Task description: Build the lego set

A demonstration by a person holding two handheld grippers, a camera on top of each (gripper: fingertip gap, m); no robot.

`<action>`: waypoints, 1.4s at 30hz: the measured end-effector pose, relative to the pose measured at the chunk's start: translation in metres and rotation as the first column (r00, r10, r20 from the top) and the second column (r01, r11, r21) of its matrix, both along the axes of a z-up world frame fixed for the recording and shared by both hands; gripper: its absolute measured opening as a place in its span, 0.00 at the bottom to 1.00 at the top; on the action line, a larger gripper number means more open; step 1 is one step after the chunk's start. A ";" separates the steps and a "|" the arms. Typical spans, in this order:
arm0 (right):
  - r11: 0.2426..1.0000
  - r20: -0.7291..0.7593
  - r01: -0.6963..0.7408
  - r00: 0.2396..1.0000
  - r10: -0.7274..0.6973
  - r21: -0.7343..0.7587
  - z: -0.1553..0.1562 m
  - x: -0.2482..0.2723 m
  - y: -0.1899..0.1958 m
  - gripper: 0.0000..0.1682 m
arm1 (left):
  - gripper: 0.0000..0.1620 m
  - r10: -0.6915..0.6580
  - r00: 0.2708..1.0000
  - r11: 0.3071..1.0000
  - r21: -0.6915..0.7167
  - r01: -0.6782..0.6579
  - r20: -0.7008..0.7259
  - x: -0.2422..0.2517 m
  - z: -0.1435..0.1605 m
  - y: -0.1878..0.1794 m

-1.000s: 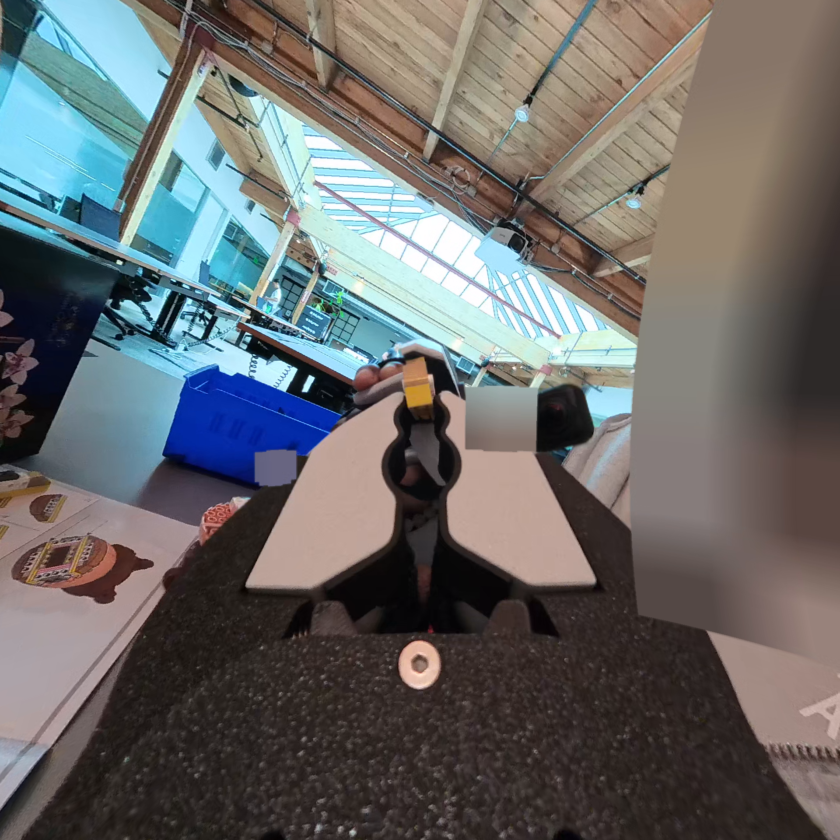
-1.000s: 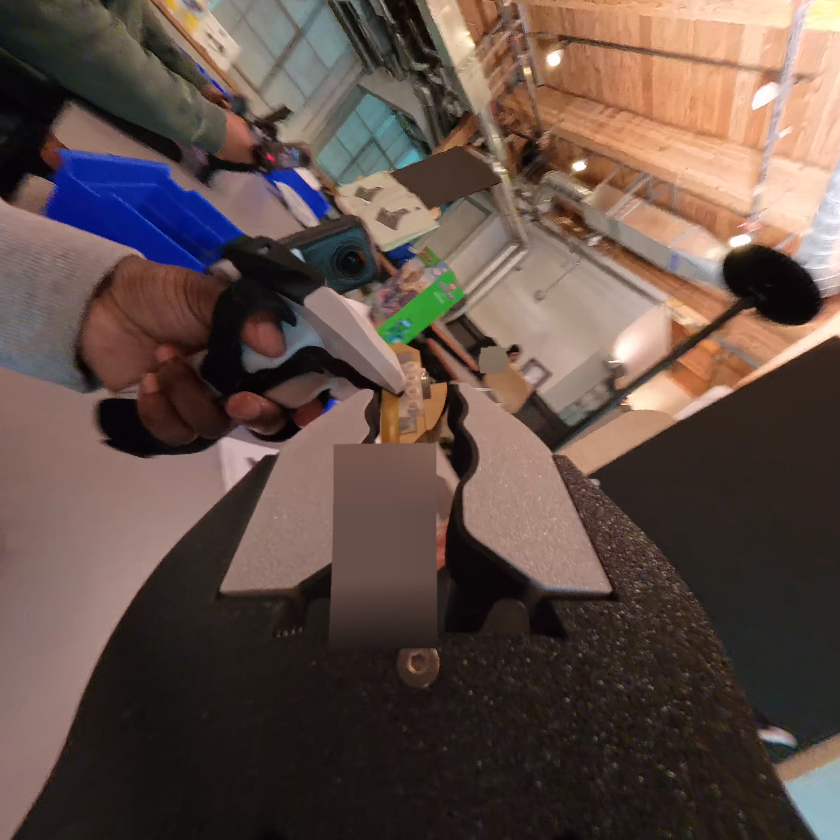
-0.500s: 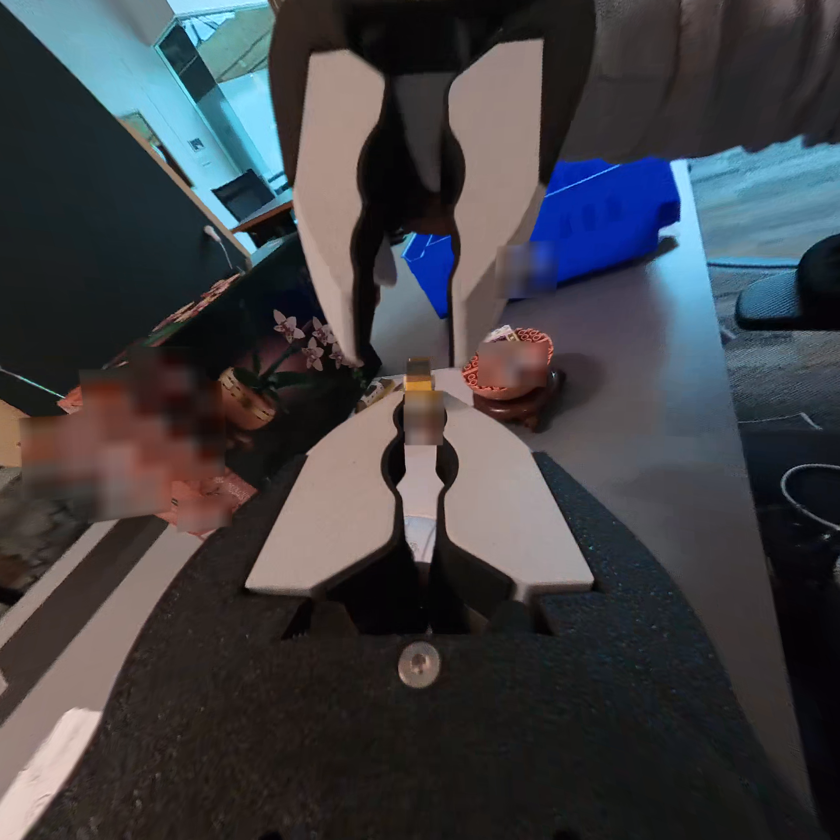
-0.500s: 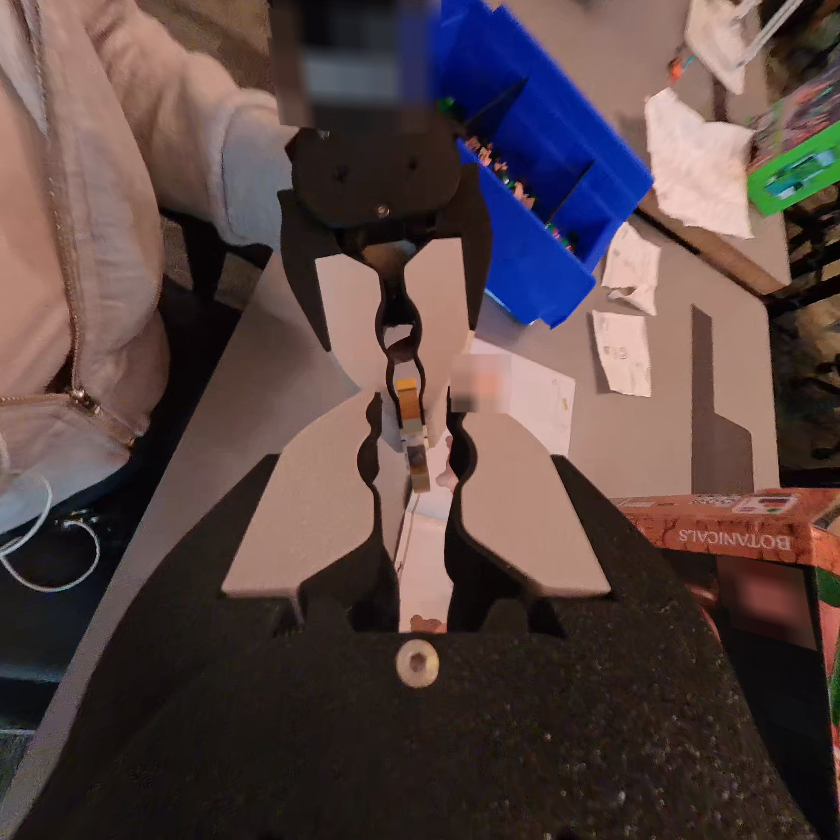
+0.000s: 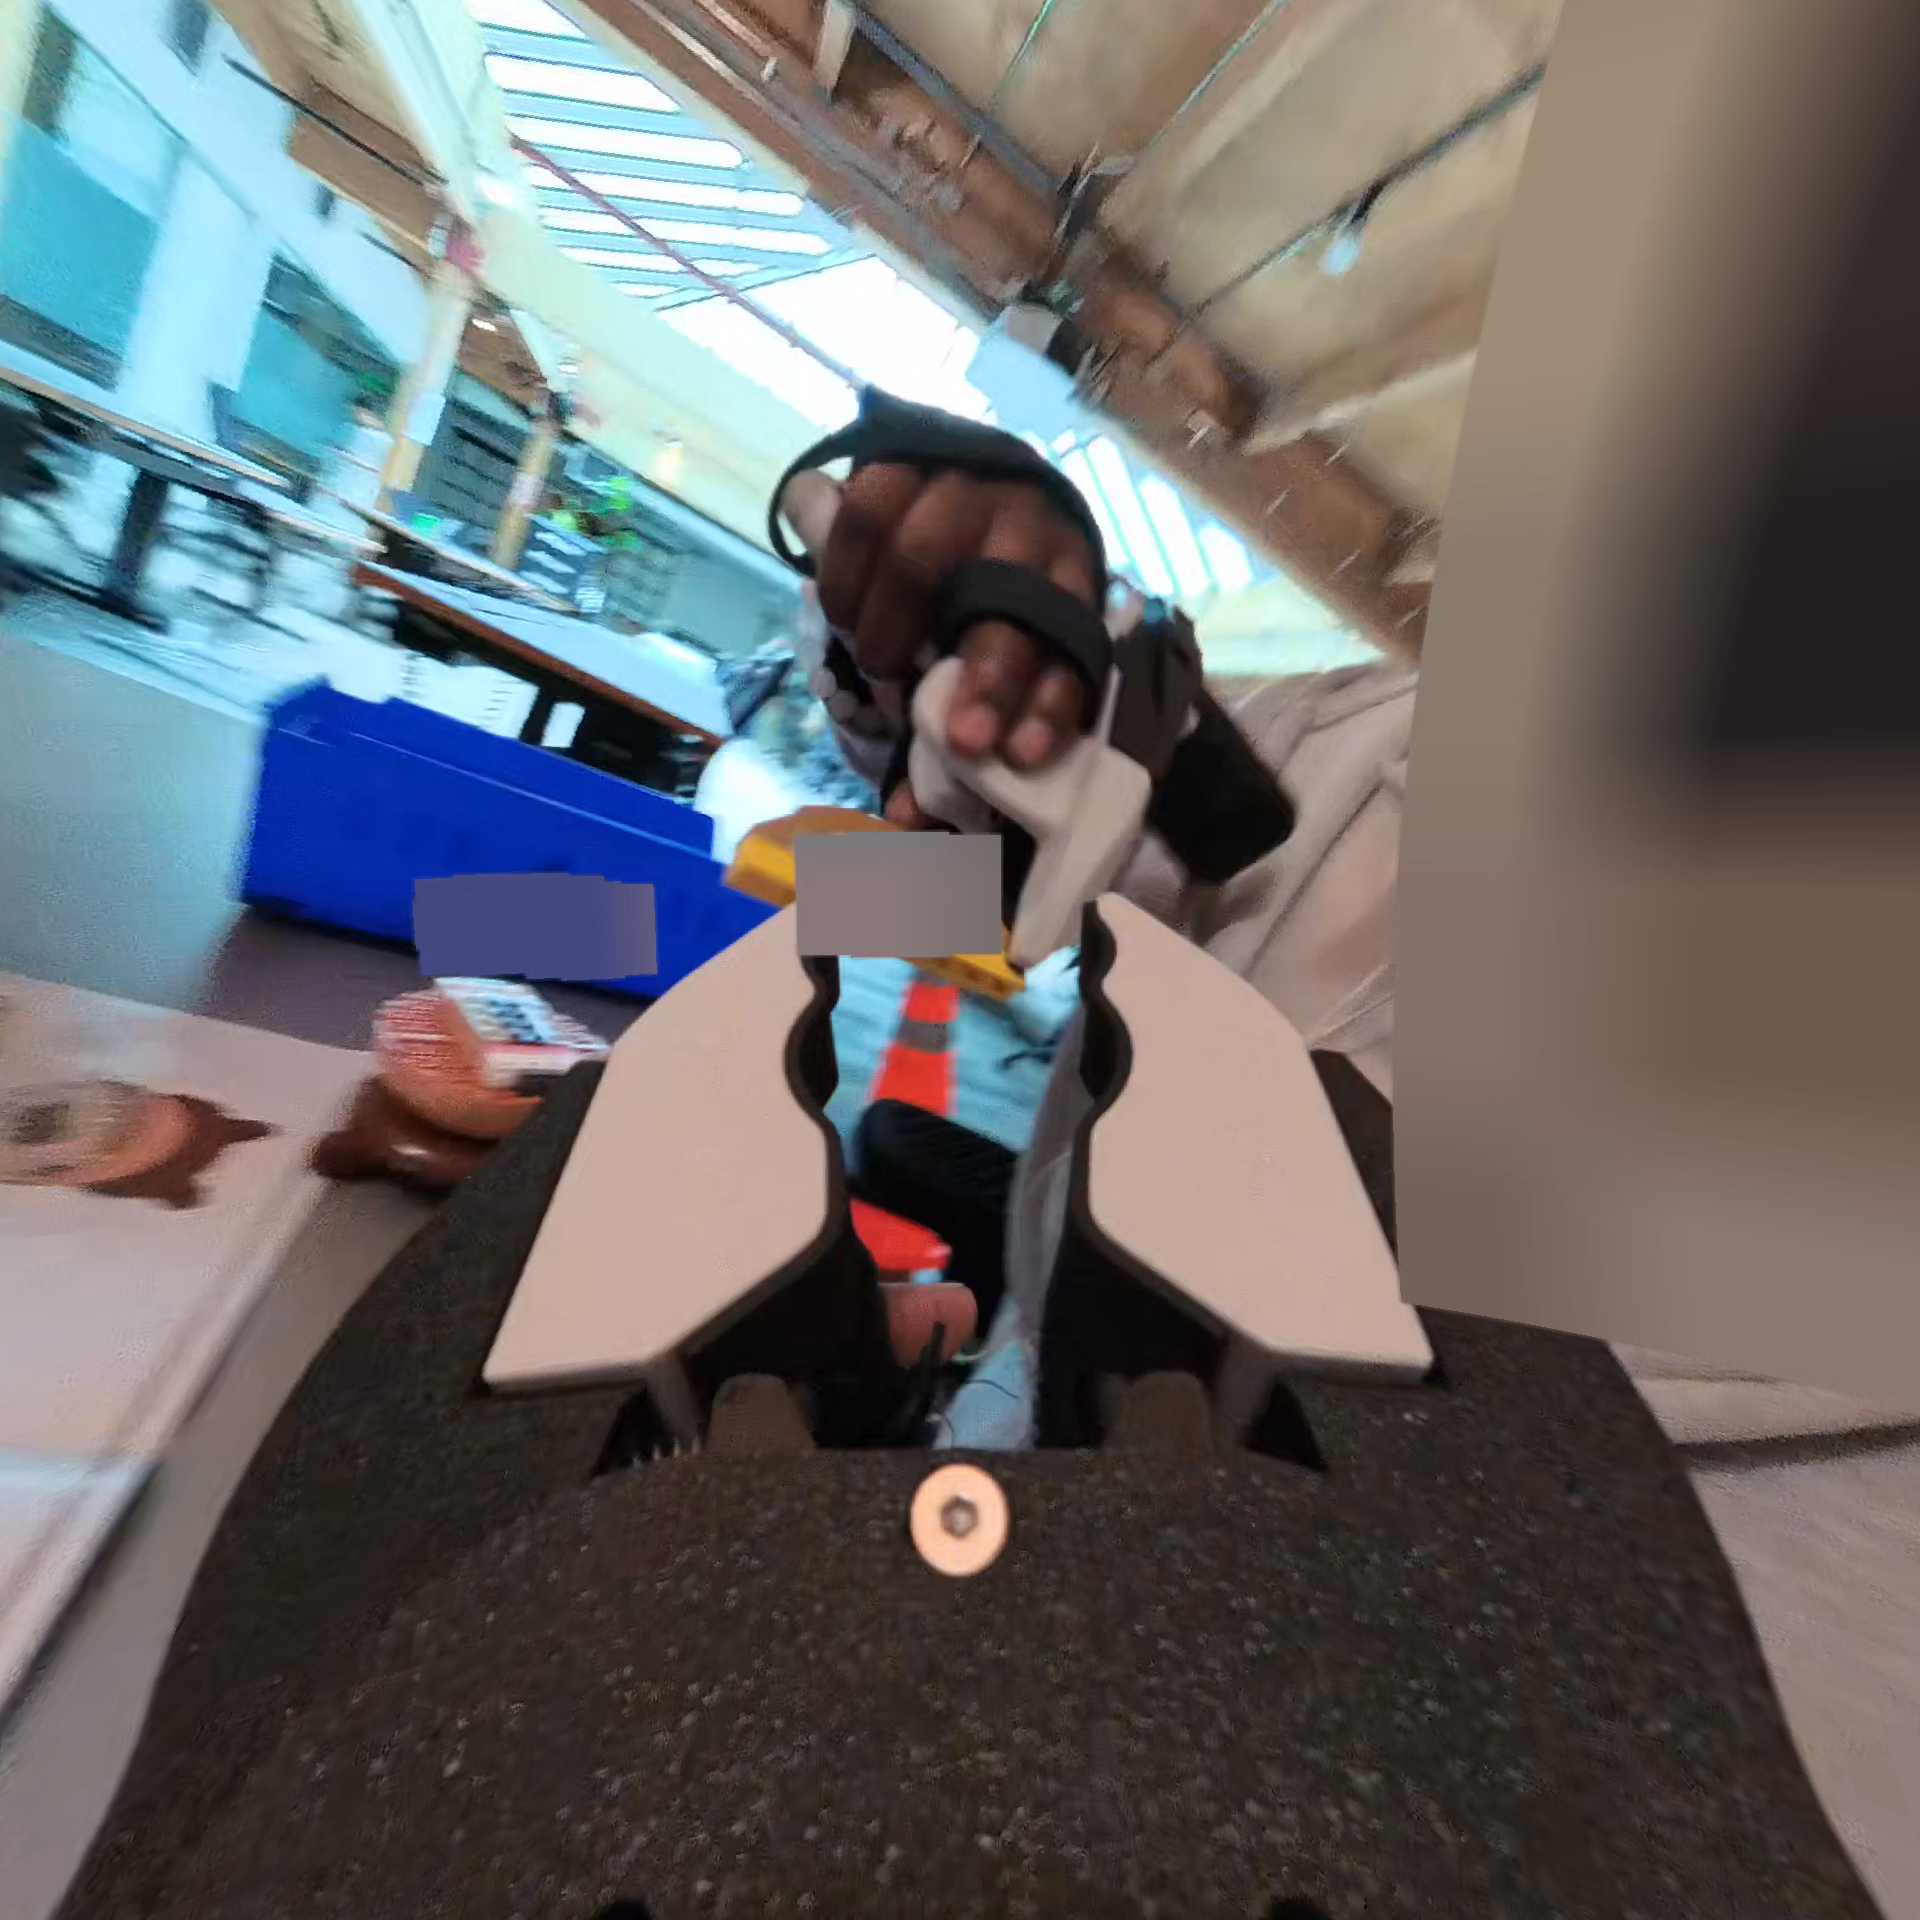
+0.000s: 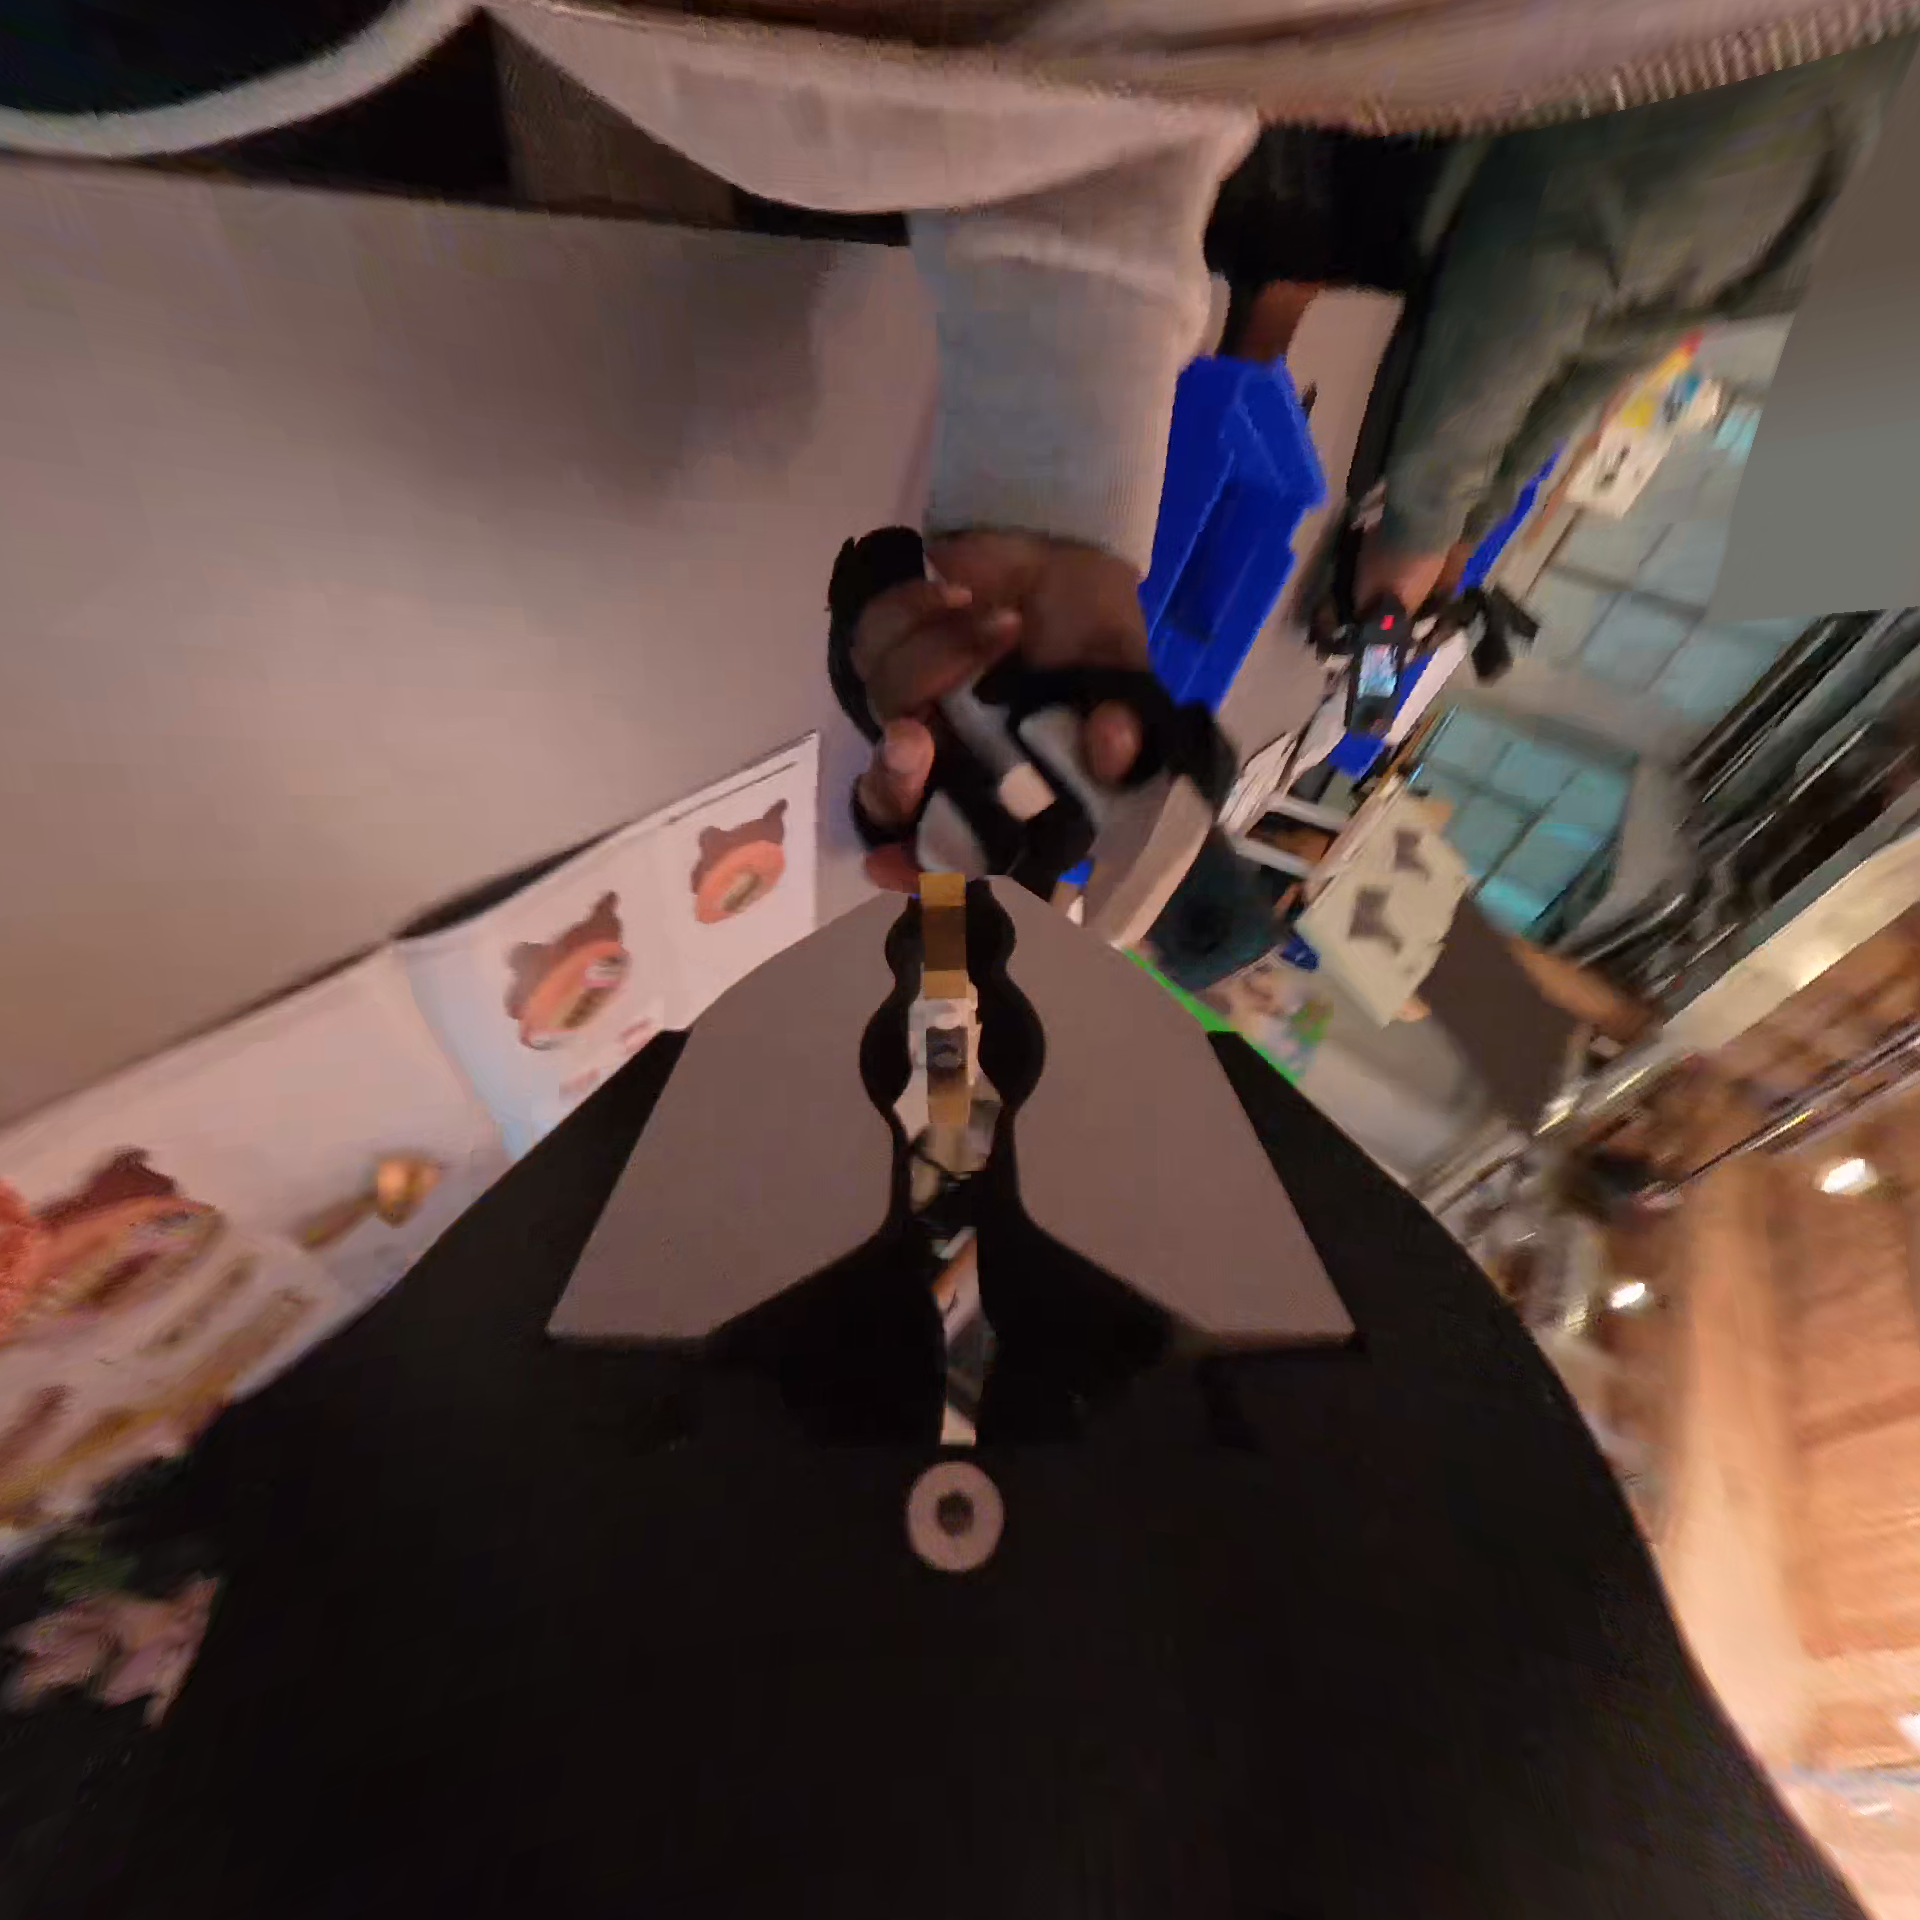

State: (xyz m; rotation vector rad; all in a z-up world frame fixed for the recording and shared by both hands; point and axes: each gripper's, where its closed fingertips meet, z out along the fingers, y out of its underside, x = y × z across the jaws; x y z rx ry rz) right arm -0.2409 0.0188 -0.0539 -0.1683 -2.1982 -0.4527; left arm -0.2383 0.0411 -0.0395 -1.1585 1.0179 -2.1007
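Looking past the left gripper (image 5: 956, 935), its pale grey fingers stand wide apart with nothing between them; the black foam-textured body fills the lower half of that view; just beyond the tips hangs the yellow-orange flat lego piece (image 5: 764, 857), partly behind a mosaic patch, pinched by the right gripper (image 6: 943, 914) that a hand (image 5: 956, 613) in a black strap grips. In the right wrist view the wavy-edged grey fingers are nearly together, clamped on that lego stack edge-on: tan-gold on top, white and dark bits below. Around it: a blue plastic bin (image 5: 447, 810) farther along the grey table (image 5: 312, 987); a round brown lego model with red rim (image 5: 457, 1081) near the printed instruction sheets (image 6: 644, 935) at the table's near edge; everything's motion-blurred, so small studs can't be made out.
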 end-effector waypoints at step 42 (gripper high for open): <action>-0.238 0.437 0.552 0.261 -0.861 -0.799 -0.183 0.148 0.204 0.05 | 0.06 0.710 0.642 0.679 -0.041 -0.733 0.290 -0.034 -0.030 0.078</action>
